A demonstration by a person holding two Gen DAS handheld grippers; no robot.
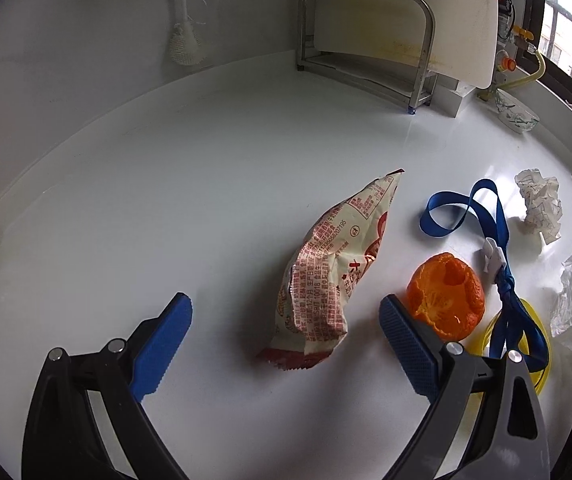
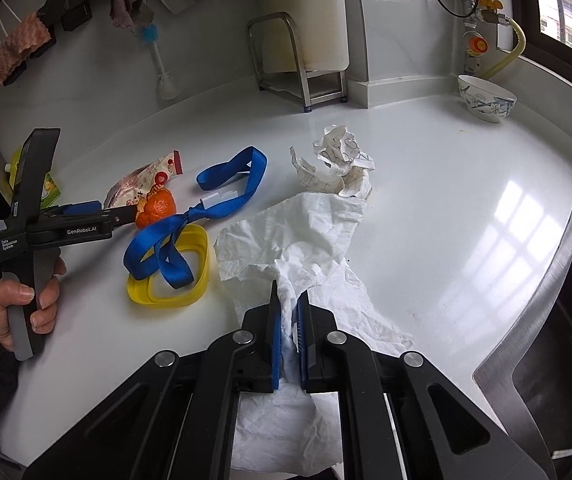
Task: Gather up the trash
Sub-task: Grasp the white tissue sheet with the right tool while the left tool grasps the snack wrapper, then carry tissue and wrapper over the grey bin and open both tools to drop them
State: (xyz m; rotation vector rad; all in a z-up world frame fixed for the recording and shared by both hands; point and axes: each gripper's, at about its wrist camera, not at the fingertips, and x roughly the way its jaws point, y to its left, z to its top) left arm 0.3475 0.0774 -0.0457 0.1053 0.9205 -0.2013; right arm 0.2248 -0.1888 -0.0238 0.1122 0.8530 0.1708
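The right gripper (image 2: 290,316) is pinching a fold of the white tissue (image 2: 310,232) between its blue pads (image 2: 274,344), which are pressed nearly together on it; the rest of the tissue is spreading out over the white countertop (image 2: 466,208) ahead of and under the jaws. Just beyond the tissue a crumpled sheet of printed paper (image 2: 342,164) is lying. To the left of the tissue a yellow ring (image 2: 202,276) is resting flat, with a blue lanyard (image 2: 222,196) draped across it and looping away.

The left gripper (image 1: 286,320) is hanging with its jaws spread wide, touching nothing. A crumpled snack wrapper (image 1: 330,264) is lying on the countertop between its blue fingers (image 1: 166,340), apart from both. An orange peel (image 1: 446,296) is sitting just right of the wrapper, beside the gripper's right finger; whether it is touching that finger I cannot tell. In the right wrist view a hand (image 2: 18,308) is gripping the left gripper's handle.

A patterned bowl (image 2: 486,98) is standing far right of the wrapper, near the wall, and a metal rack (image 1: 366,40) is standing behind the wrapper against the wall.
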